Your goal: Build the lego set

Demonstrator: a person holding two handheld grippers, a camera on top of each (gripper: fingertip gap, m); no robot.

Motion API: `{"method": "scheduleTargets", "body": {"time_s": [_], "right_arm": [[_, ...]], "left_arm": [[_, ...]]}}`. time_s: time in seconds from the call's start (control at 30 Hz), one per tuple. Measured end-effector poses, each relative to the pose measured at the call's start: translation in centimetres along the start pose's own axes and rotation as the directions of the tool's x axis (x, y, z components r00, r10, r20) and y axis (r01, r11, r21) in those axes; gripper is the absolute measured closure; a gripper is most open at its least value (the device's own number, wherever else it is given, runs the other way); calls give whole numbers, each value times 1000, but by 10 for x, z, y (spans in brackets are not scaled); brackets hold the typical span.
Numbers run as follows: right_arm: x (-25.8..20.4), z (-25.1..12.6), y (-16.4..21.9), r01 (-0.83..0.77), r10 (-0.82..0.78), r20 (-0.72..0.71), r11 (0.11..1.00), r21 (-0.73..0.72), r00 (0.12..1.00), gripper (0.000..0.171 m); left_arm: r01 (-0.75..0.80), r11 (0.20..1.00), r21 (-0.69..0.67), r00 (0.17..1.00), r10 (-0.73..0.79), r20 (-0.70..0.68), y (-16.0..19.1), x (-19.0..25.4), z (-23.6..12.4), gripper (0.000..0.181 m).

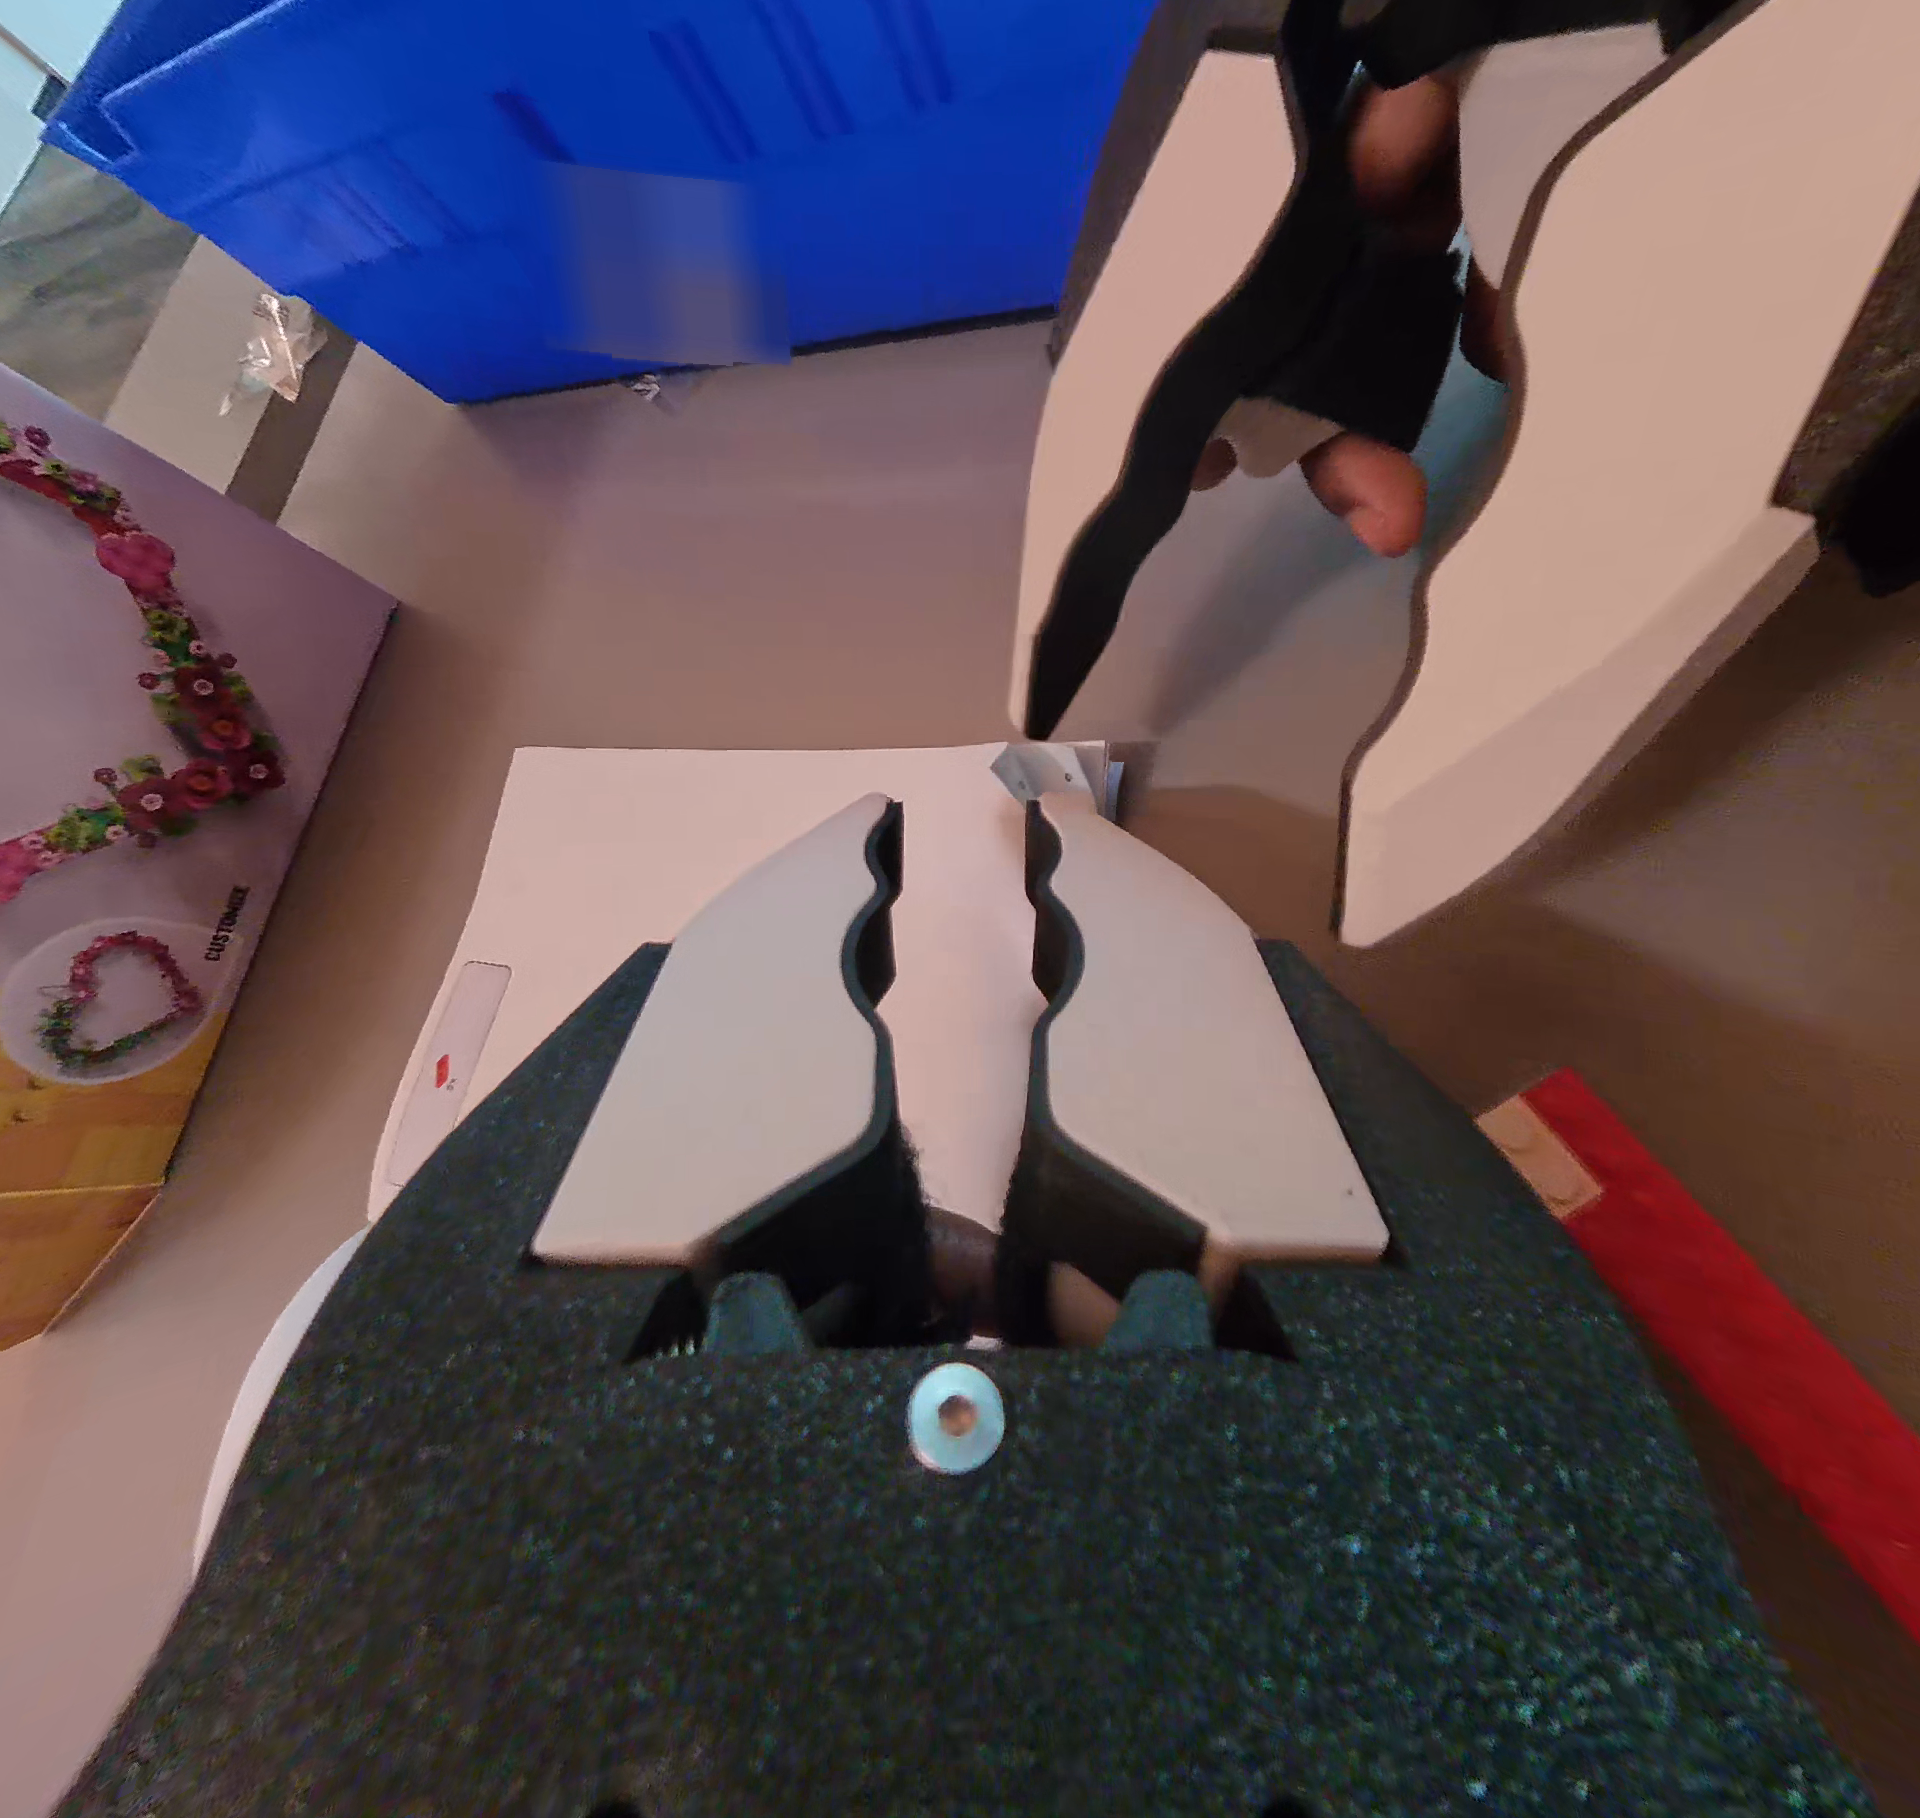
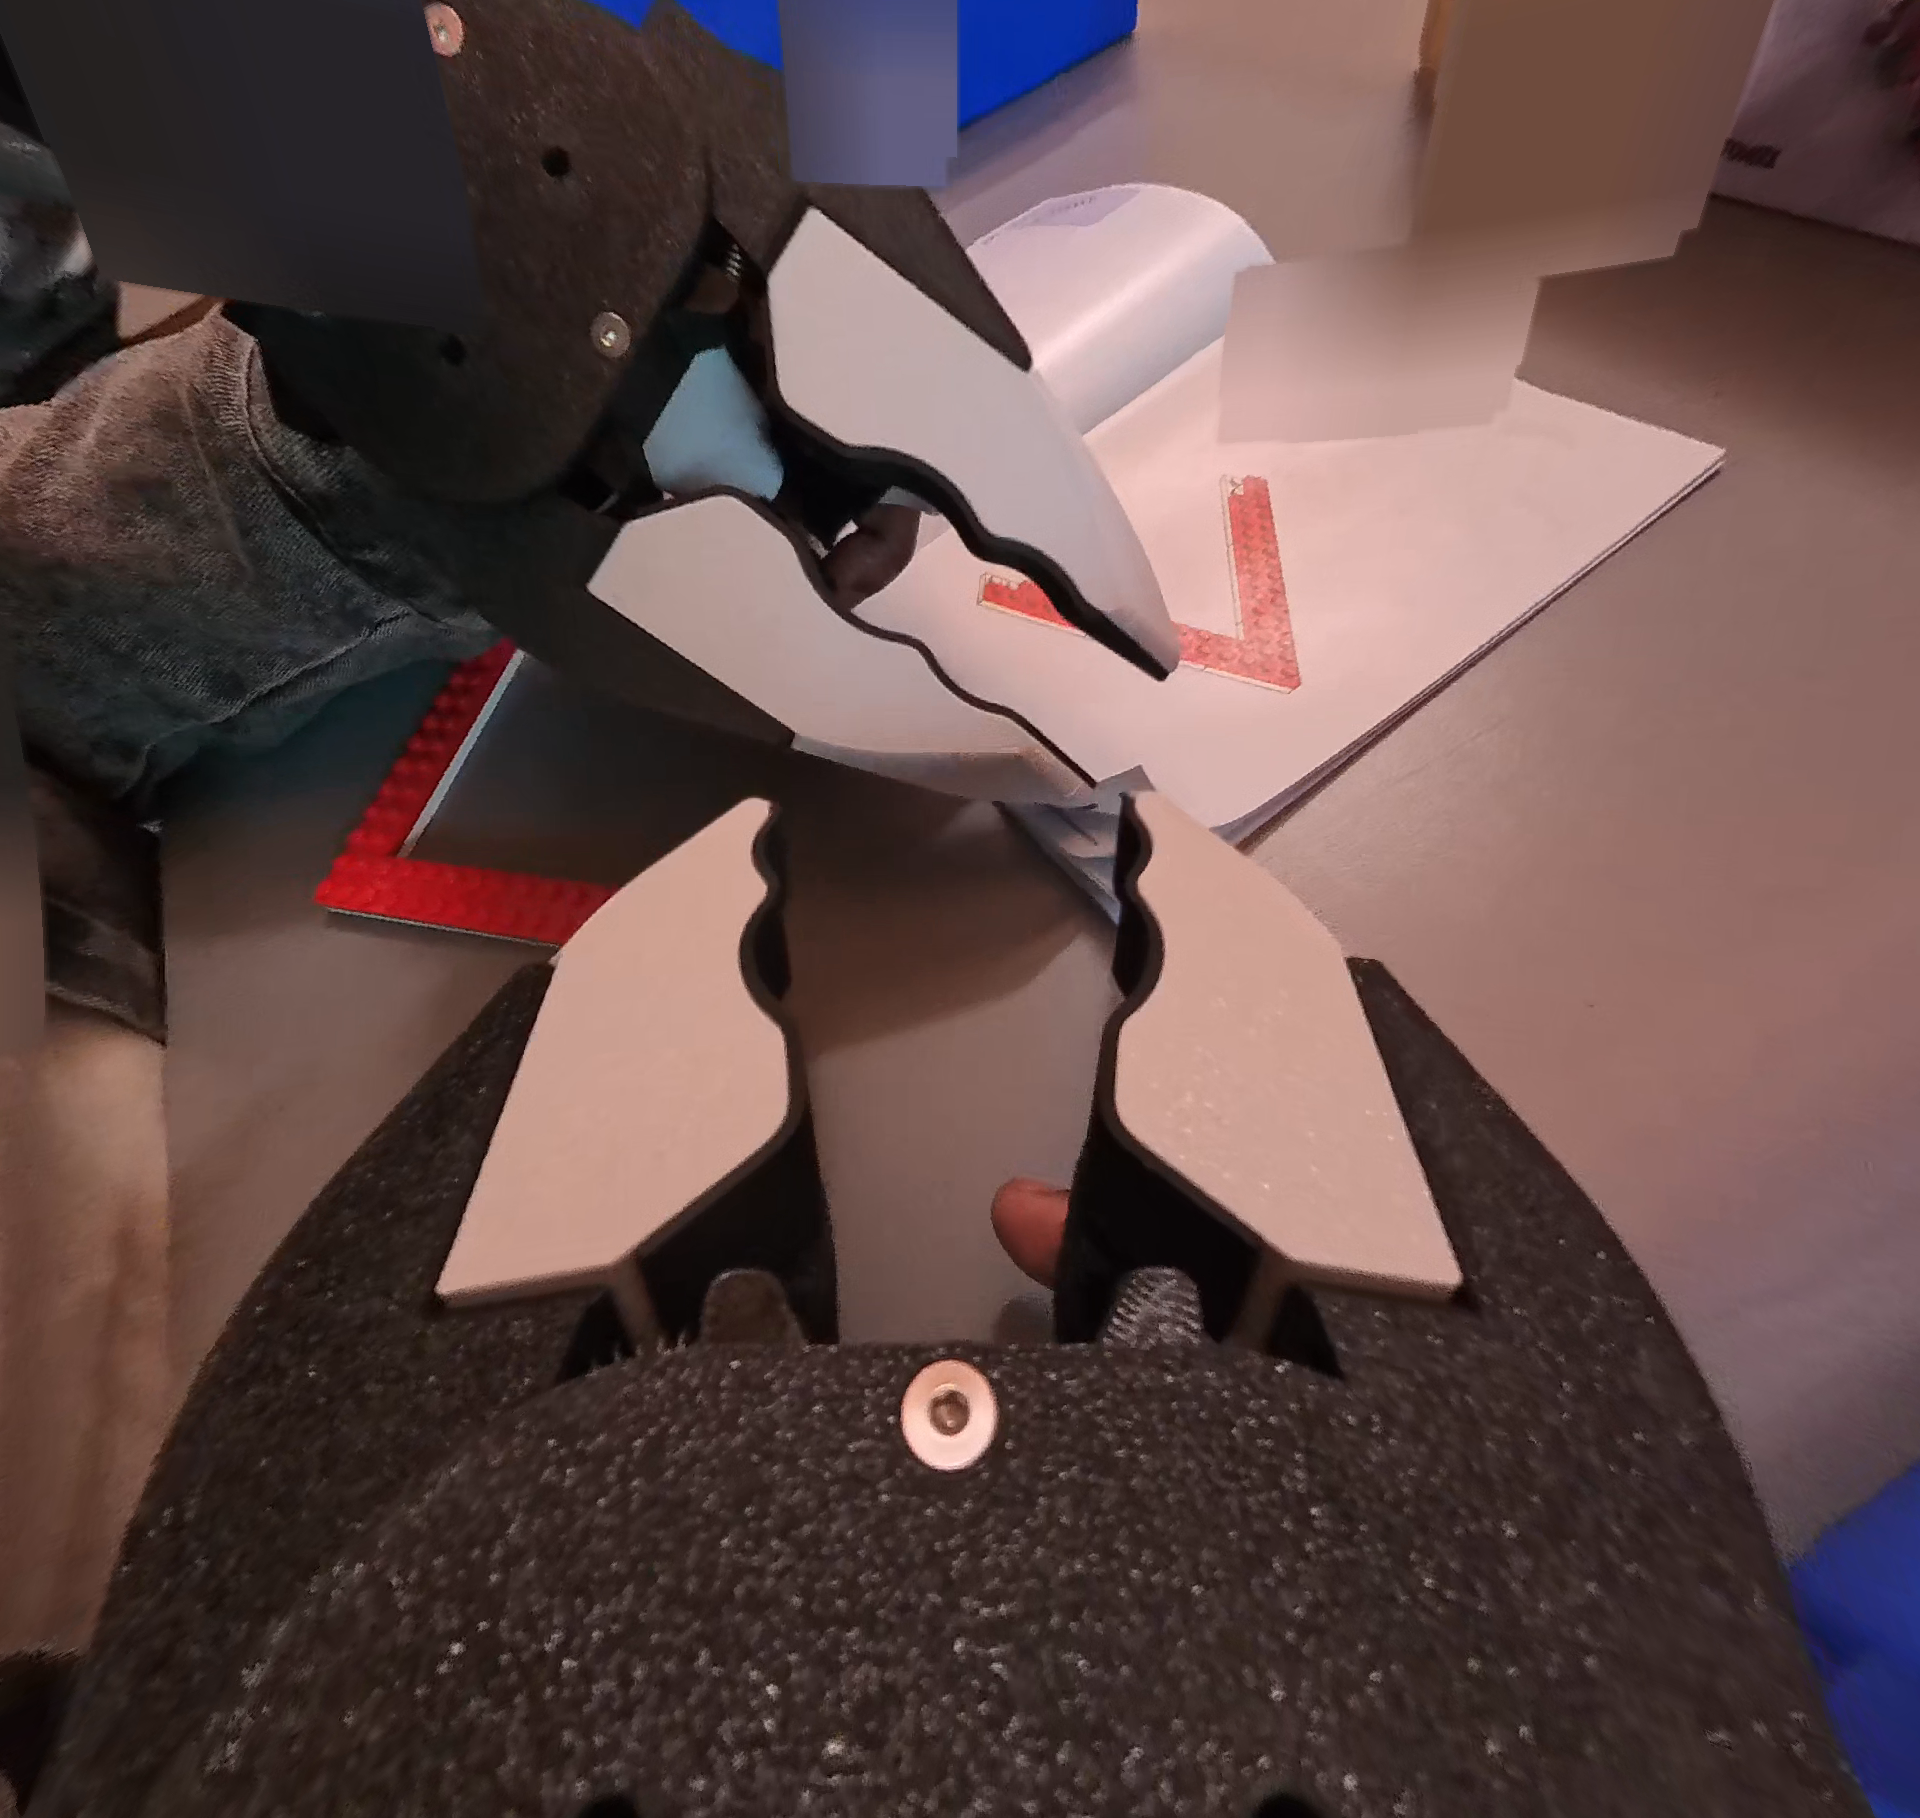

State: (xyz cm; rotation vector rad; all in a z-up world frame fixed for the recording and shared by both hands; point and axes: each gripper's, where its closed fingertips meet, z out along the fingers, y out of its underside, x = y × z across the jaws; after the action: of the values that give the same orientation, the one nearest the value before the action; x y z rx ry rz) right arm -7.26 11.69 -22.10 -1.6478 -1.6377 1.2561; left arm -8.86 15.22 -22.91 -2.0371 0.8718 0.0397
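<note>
A white instruction booklet (image 1: 675, 885) lies open on the tan table. Its page shows a printed red L-shaped piece (image 2: 1262, 563) in the right wrist view. My left gripper (image 1: 964, 810) hovers low over the booklet with its jaws partly apart, and the white page shows between them. It also shows in the right wrist view (image 2: 1120, 724). My right gripper (image 2: 951, 804) is open and empty. Its right fingertip (image 2: 1135, 812) sits at the booklet's fanned corner pages (image 2: 1086, 838). Red Lego plates joined in an L (image 2: 416, 864) lie on the table to the left.
A blue plastic bin (image 1: 623, 158) stands at the back. The Lego box with a flower heart picture (image 1: 114, 729) lies at the left. A small clear bag (image 1: 272, 355) lies near the bin. A person's grey sleeve (image 2: 208, 542) is behind the left gripper.
</note>
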Motion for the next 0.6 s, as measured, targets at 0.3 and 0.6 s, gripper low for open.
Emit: {"method": "scheduleTargets", "body": {"time_s": [0.3, 0.6], "right_arm": [[-2, 9, 10, -30, 33, 36, 997, -77, 999, 101], [-8, 11, 10, -28, 34, 72, 996, -83, 997, 95]], "left_arm": [[-15, 1000, -6, 1000, 15, -13, 0, 4, 0, 160], [-1, 1000, -31, 1000, 0, -14, 2, 6, 1, 158]]}}
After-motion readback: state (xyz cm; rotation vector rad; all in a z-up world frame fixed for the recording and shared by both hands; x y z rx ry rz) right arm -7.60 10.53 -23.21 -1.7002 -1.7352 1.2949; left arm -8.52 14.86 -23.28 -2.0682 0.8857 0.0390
